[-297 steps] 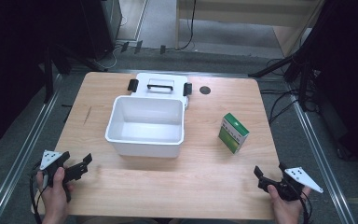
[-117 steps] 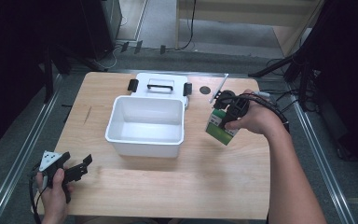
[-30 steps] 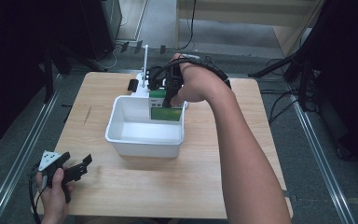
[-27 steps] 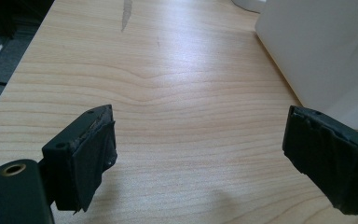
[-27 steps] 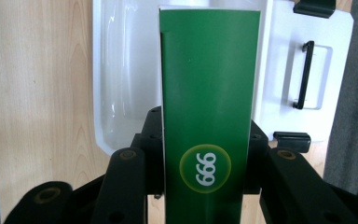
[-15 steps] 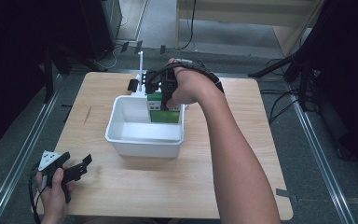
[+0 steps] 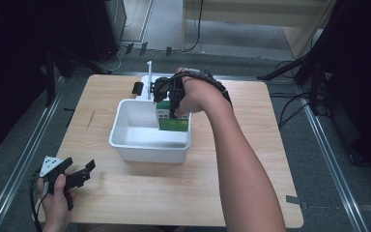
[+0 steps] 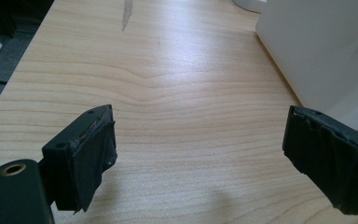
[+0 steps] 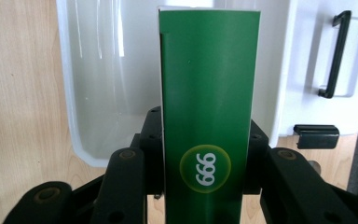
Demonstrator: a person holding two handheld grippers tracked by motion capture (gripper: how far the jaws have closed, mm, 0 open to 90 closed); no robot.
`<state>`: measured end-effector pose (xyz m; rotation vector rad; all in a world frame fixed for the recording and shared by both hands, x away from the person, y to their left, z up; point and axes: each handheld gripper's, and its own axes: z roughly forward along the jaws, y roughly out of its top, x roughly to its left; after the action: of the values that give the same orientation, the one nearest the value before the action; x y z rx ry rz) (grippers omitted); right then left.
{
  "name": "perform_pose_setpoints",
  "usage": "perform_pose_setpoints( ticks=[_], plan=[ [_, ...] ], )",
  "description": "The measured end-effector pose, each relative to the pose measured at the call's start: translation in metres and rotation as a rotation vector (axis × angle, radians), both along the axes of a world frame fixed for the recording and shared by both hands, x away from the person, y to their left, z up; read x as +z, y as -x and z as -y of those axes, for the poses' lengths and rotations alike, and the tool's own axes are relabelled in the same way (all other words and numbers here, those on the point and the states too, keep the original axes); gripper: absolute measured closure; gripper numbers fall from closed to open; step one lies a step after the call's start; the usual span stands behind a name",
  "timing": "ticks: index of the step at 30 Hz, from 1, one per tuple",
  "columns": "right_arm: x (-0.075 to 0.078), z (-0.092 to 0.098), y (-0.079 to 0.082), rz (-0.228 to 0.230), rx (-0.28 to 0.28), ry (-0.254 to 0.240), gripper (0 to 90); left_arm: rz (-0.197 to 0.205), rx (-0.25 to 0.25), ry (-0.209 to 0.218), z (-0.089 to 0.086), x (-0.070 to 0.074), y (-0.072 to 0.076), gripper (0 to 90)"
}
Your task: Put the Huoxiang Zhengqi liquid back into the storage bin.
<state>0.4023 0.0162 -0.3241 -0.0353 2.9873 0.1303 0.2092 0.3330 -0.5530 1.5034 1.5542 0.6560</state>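
Table: light wooden table [image 7: 125, 193], seen from the high view, dark floor around it.
Bin: white plastic bin [image 7: 125, 140] sat near the table's middle, open top, inside bare where visible in the high view; its outer wall [image 8: 317, 51] showed at upper right of the left gripper view.
Lid: white lid [image 9: 326, 60] with a black handle [image 9: 334, 53] lay flat behind the bin, touching or just beside its far rim; a black latch [image 9: 316, 135] sat at the lid's edge.
Box: green box [image 7: 173, 118] with white side panel, held upright over the bin's far right corner, lower part below the rim line; whether it touched the bin floor, cannot tell. In the right gripper view the green box [image 9: 208, 121] carried a round yellow-green logo with white digits.
Right gripper: right gripper [image 7: 166, 92] was above the bin's far edge, arm reaching across the table from the bottom right; jaws were clamped on the box's two sides, box standing between them [image 9: 205, 186].
Left gripper: left gripper [image 7: 88, 169] rested low near the table's front left corner, in the person's left hand [image 7: 55, 193], well apart from the bin; jaws were spread wide with nothing between them, bare wood in the gap [image 8: 200, 154].
Grey plate: grey three-cornered plate [image 7: 49, 164] sat on top of the left gripper.
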Motion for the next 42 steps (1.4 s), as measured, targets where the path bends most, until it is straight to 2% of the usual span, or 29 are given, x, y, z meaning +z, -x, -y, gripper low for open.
perform_pose_setpoints(
  ticks=[9,11,19,31,42],
  plan=[
    [-0.016,-0.003,-0.003,-0.011,0.002,-0.001,63.9,-0.002,-0.001,0.001,0.0,0.0,0.0,10.4],
    [-0.02,-0.002,-0.004,-0.016,-0.003,0.014,63.9,-0.001,0.0,0.003,0.0,0.0,0.0,10.4],
    [-0.036,0.0,-0.009,-0.033,-0.007,-0.006,64.0,-0.002,-0.001,0.002,0.0,0.0,0.0,10.4],
    [-0.057,-0.002,-0.012,-0.056,-0.021,0.004,63.9,-0.001,0.0,0.004,0.0,0.0,0.0,10.4],
    [-0.071,-0.002,-0.013,-0.073,-0.039,0.001,63.0,0.001,0.0,0.004,0.0,0.0,0.0,10.4]
  ],
)
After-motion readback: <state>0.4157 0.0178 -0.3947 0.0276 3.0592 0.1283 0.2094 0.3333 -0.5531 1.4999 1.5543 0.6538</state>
